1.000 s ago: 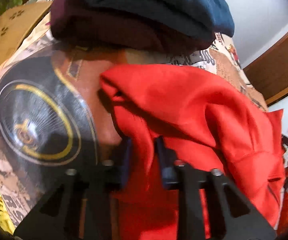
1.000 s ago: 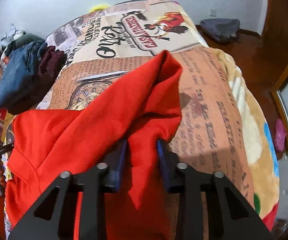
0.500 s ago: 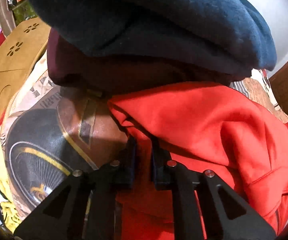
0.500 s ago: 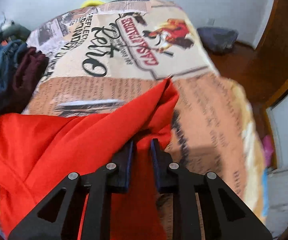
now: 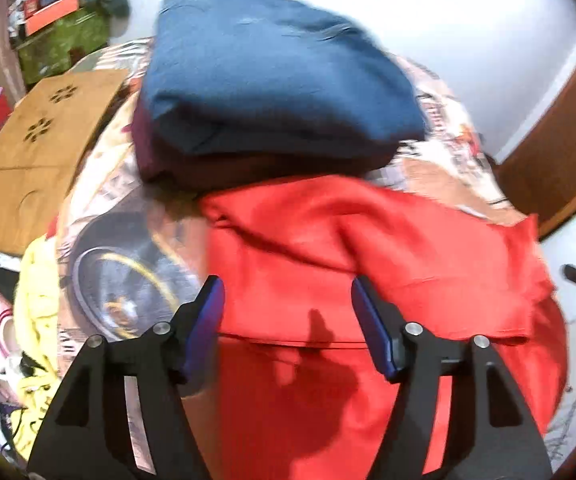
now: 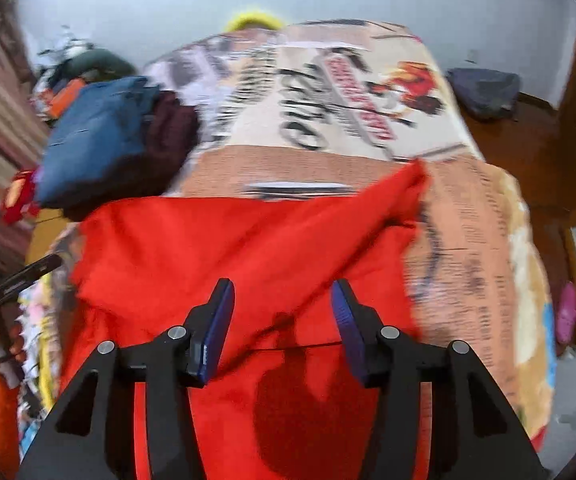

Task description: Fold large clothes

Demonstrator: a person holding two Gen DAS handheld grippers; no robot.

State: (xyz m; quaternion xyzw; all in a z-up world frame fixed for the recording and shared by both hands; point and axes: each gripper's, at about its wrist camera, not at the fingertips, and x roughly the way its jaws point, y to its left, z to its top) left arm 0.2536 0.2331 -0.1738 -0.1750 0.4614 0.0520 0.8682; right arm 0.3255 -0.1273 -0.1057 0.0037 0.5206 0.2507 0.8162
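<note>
Over the printed blanket (image 6: 468,240), both tongs (image 5: 285,304) (image 6: 281,300) tilt downward, apparently clear above the red garment (image 5: 368,240), jaws just parted.

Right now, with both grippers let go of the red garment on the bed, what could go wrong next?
1. The red fleece garment lies against the stack of folded dark blue and maroon clothes; another fold could nudge the stack.
2. Its far corner sticks up, so the fold may spring open.
3. The left gripper and right gripper, jaws just opened, hang close above the cloth and could snag it.
</note>
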